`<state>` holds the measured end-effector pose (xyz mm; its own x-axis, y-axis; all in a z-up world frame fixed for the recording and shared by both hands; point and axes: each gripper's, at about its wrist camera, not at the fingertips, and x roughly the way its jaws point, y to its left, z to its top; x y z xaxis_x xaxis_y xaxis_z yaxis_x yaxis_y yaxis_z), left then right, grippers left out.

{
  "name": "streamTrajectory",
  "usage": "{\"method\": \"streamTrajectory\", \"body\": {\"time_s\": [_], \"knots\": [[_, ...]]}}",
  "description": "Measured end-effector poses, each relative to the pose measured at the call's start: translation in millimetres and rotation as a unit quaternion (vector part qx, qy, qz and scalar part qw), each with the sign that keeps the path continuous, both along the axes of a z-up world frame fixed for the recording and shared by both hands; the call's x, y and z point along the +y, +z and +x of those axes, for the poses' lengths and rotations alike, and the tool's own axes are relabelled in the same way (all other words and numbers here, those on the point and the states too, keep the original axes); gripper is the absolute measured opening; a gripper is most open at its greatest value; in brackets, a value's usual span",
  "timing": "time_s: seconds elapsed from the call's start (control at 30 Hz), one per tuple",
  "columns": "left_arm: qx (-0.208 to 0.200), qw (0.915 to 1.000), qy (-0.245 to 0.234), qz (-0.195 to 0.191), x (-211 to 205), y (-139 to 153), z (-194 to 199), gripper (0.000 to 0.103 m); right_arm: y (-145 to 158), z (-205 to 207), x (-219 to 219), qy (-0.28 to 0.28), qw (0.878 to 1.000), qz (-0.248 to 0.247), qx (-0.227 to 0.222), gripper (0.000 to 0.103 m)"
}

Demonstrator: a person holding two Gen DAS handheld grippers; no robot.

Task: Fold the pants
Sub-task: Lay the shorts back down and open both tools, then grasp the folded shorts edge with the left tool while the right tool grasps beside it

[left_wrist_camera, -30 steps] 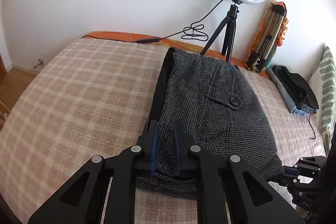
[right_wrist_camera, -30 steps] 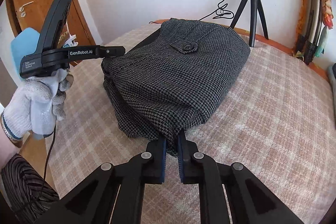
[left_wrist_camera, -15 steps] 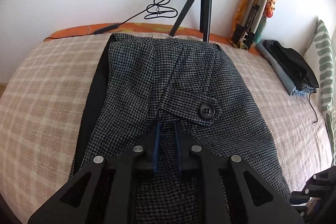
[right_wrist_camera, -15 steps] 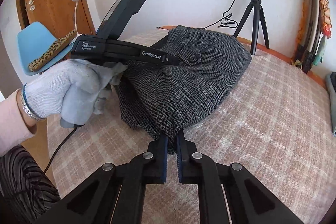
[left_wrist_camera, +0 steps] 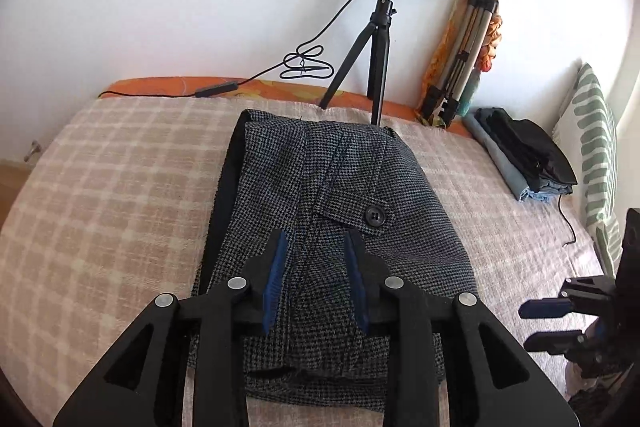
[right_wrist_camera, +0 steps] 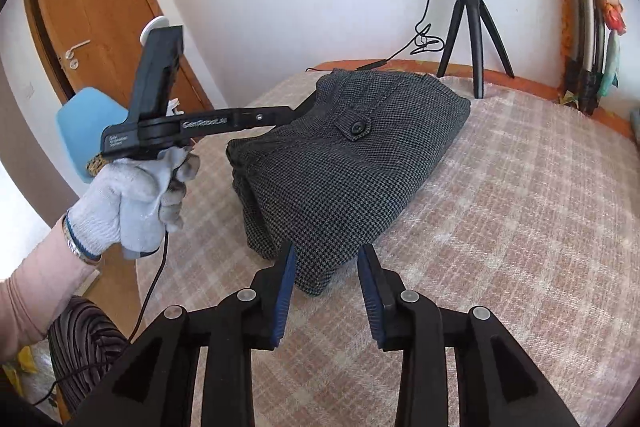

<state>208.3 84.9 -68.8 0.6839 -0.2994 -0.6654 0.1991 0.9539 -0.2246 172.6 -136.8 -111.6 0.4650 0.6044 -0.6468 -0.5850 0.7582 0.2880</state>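
Observation:
The grey houndstooth pants [left_wrist_camera: 328, 227] lie folded into a compact bundle on the checked bedspread [left_wrist_camera: 112, 195], with a buttoned pocket flap [left_wrist_camera: 374, 217] on top. They also show in the right wrist view [right_wrist_camera: 344, 163]. My left gripper [left_wrist_camera: 314, 247] is open and empty, hovering over the near part of the bundle. My right gripper [right_wrist_camera: 326, 259] is open and empty, at the bundle's near corner; its open fingers also show in the left wrist view [left_wrist_camera: 548, 323]. The left gripper's body [right_wrist_camera: 192, 127] is held by a gloved hand in the right wrist view.
A ring light on a tripod [left_wrist_camera: 380, 39] stands at the bed's far edge with its cable. A stack of folded clothes [left_wrist_camera: 524, 155] and a striped pillow [left_wrist_camera: 596, 143] lie at the right. A wooden door [right_wrist_camera: 100, 19] and a blue chair [right_wrist_camera: 84, 123] are at the left.
Both grippers were shut on the pants' near edge, carried it over the bundle, and have now opened and let go. The folded pants lie flat. The left gripper has pulled back.

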Motion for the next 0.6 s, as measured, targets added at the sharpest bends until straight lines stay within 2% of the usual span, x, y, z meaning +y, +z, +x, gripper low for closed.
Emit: {"method": "streamTrajectory", "body": {"time_s": [0.07,0.13,0.2,0.23,0.3,0.47,0.6], "knots": [[-0.007,0.9999,0.015,-0.003,8.2,5.8,-3.1,0.042,-0.1,14.4,-2.2,-0.029,1.0,-0.007,0.006,0.039],[-0.005,0.9993,0.032,-0.02,22.2,9.5,-1.7,0.046,-0.5,27.8,-5.0,-0.048,0.999,-0.018,0.009,0.039],[0.007,0.9978,0.052,-0.041,36.2,9.7,6.0,0.063,-0.1,41.6,-10.1,-0.06,0.998,-0.012,0.023,0.042],[0.016,0.997,0.054,-0.053,42.1,8.9,11.1,0.064,1.0,50.5,-14.6,-0.069,0.997,-0.007,0.034,0.046],[0.036,0.9962,0.049,-0.063,48.9,6.5,22.6,0.064,2.7,65.6,-20.5,-0.086,0.995,-0.001,0.048,0.059],[0.083,0.9932,0.03,-0.076,51.4,-5.2,50.0,0.064,9.0,97.7,-31.6,-0.095,0.992,0.028,0.074,0.06],[0.102,0.9915,0.011,-0.081,46.1,-11.0,65.0,0.066,5.7,121.9,-35.9,-0.103,0.989,0.05,0.096,0.06]]}}
